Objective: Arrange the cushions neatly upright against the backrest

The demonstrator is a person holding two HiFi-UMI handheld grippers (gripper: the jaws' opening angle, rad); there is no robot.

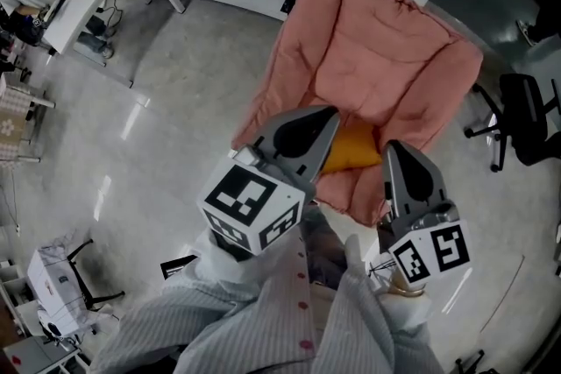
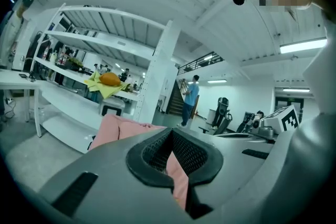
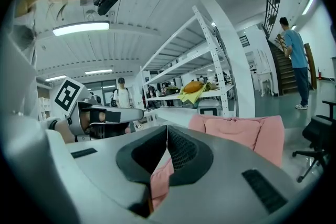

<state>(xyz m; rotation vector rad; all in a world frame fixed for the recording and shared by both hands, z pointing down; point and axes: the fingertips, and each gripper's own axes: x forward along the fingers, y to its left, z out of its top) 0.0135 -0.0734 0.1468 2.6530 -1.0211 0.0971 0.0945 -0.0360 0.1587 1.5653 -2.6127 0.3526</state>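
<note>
No text, label, brand or number can be read in any view.

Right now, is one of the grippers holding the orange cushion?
No, the left gripper and right gripper are both shut on nothing, and the orange cushion lies on the pink armchair.

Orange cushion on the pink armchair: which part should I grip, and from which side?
Probably the near edge of the orange cushion, coming from the front. It lies in the pink armchair, whose back and arms wall it on three sides; only the front is open.
</note>
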